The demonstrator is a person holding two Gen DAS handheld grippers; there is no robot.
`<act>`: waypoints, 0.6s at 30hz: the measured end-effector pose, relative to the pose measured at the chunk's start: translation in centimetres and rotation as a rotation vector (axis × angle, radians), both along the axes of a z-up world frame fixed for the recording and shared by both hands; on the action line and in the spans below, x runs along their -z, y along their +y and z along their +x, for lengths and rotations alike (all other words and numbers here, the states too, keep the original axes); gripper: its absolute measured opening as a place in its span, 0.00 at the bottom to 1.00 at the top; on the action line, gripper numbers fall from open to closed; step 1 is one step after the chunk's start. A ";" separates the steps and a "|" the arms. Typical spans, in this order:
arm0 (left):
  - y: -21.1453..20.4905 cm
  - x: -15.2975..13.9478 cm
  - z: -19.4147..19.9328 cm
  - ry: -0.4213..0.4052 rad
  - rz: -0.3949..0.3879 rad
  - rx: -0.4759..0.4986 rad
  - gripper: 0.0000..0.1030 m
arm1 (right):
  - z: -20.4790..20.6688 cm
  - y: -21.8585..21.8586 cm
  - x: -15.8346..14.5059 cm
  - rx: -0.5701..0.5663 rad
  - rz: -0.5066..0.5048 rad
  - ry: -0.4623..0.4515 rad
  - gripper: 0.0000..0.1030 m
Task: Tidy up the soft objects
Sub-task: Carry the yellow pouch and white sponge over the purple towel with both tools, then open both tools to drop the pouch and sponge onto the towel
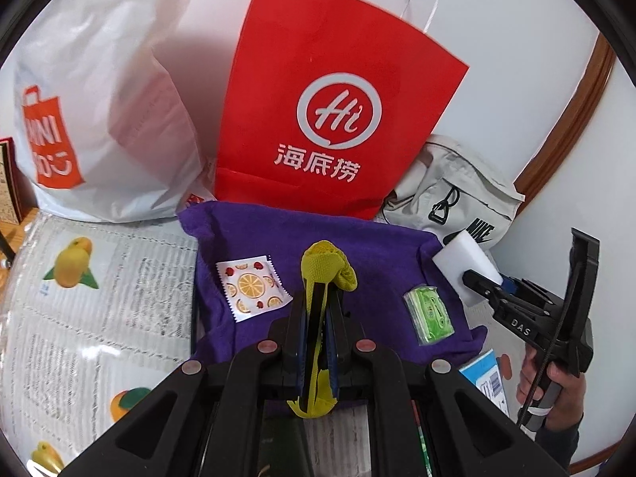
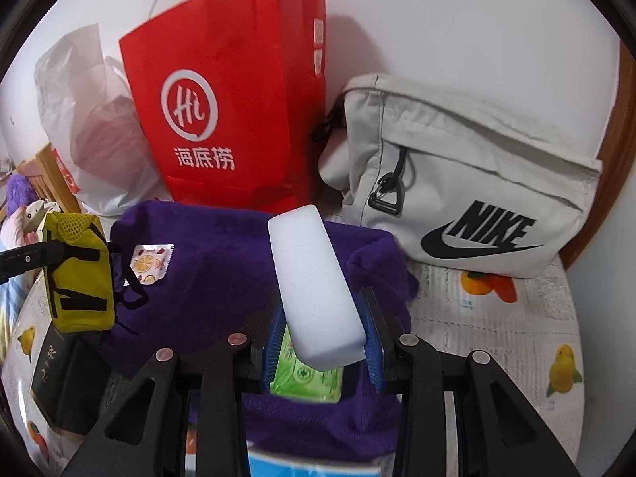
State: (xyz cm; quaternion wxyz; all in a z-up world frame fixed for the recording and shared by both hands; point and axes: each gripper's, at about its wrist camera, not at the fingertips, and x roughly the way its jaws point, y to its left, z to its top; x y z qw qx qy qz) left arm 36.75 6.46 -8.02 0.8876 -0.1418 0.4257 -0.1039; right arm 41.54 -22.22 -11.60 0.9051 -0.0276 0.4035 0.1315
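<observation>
L tongs [image 1: 318,310] clenched on yellow mesh pouch [image 1: 328,266]; R tongs [image 2: 324,330] gripping white sponge [image 2: 314,278], both over purple cloth [image 1: 377,246].

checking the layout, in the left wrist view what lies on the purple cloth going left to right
fruit-print packet → yellow mesh pouch, held in the left gripper → green wipes pack → white sponge, held in the right gripper; all over the purple cloth.

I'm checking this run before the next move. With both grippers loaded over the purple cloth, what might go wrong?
The white sponge sticks far out of the right gripper, so it may tilt or slip. The yellow mesh pouch droops from the left gripper and could snag the fruit-print packet on the purple cloth.
</observation>
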 end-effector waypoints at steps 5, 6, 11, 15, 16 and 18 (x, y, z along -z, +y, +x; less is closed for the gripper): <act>-0.1 1.7 1.8 0.054 -0.023 0.018 0.09 | 2.4 -0.1 1.8 -0.006 0.025 0.065 0.35; 0.0 2.2 2.2 0.066 -0.022 0.014 0.09 | 2.8 -0.1 2.0 -0.006 0.029 0.074 0.35; 0.4 3.7 3.0 0.110 0.008 0.002 0.11 | 4.3 -0.1 3.2 0.000 0.022 0.118 0.35; 0.7 4.9 3.7 0.145 0.046 -0.019 0.15 | 5.2 -0.2 3.7 0.008 0.017 0.141 0.35; 0.7 5.1 3.8 0.151 0.059 -0.022 0.15 | 5.4 0.0 3.7 0.009 0.018 0.143 0.35; 0.7 5.5 3.9 0.162 0.071 -0.026 0.15 | 5.6 0.0 3.8 -0.001 0.019 0.155 0.35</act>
